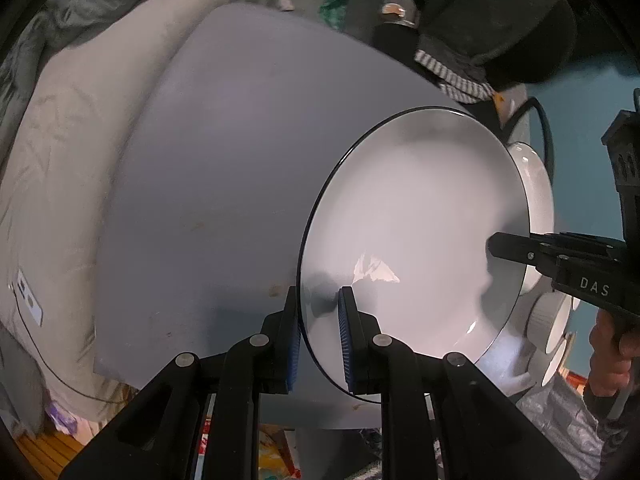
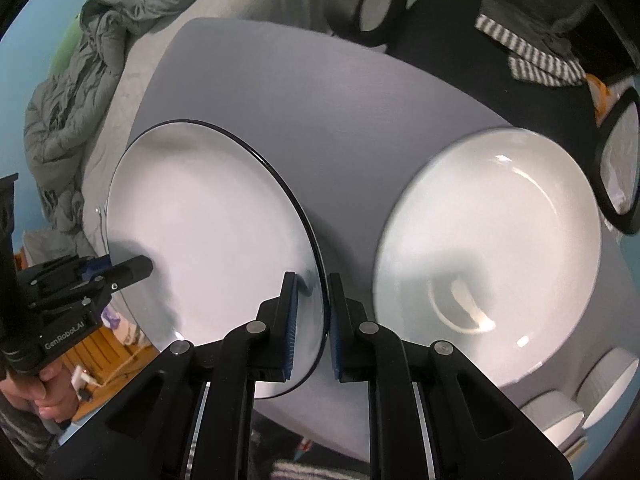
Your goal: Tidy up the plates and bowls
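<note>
- White black-rimmed plate [image 2: 208, 240]: we hold it over the grey tabletop [image 1: 224, 160], left hand-held gripper [image 1: 320, 340] and right hand-held gripper [image 2: 312, 320] clamped on opposite rims.
- Left to do: the large bowl [image 2: 500, 240] and small bowls [image 2: 560, 420] stay unstacked.

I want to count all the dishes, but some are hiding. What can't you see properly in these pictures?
- Left wrist view: the big plate, gripped by the left claw, covers most of the deep white dish behind it.
- Left wrist view: the small bowls are half hidden by the plate and the right claw.
- Right wrist view: the small bowls sit at the dark edge, so counting them isn't sure.
</note>
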A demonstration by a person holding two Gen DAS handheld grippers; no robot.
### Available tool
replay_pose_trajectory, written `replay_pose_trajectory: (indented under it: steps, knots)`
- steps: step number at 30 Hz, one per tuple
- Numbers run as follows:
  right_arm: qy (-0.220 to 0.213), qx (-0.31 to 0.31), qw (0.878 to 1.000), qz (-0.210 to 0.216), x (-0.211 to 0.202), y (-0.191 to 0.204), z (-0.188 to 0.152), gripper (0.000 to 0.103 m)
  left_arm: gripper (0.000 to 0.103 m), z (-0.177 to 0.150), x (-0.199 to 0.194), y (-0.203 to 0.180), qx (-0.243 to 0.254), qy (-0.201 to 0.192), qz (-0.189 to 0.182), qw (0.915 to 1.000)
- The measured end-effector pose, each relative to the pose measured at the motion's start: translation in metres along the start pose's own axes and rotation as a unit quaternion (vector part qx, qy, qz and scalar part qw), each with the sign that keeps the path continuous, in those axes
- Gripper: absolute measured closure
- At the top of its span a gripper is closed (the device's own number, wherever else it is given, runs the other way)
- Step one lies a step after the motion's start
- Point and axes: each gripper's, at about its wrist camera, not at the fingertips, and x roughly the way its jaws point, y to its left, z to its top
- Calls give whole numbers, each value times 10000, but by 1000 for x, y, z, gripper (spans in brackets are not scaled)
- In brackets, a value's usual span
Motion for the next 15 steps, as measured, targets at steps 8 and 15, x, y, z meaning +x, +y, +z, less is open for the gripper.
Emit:
replay_pose_trajectory:
  steps: [8, 15]
  knots:
    - [-176, 462, 9987, 92, -24, -40, -19, 90, 86, 15, -4, -43, 561, 25, -98, 9984]
    - [-360, 875, 9954, 177, -46, -78, -32, 90, 86, 26, -4, -84, 1032, 56, -119, 9946]
